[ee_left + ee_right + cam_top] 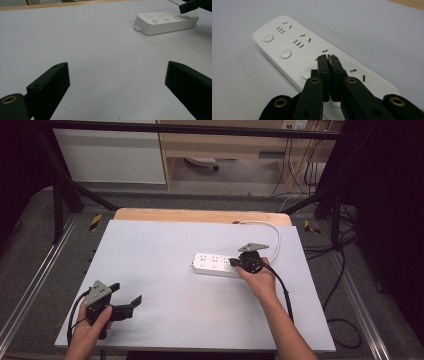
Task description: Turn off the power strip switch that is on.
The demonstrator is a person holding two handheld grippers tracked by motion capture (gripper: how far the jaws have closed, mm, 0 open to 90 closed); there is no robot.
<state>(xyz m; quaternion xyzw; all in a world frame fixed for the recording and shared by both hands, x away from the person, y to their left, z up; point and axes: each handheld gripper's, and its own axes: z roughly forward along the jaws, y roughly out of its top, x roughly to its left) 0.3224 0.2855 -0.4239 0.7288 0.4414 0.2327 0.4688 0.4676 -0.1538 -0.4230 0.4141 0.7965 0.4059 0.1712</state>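
— From above?
— A white plastic power strip (216,264) lies right of centre on the matte grey table (165,255); right gripper (233,263) over it.
— Left gripper view?
— Left gripper (117,85) spread wide (nothing between).
— Right gripper view?
— Jaws pressed together above the strip's slotted sockets (298,43).

A white power strip (216,264) with round buttons and several socket groups is laid flat on the pale grey table (165,270), right of centre, its white cord (272,232) curved off toward the far edge.
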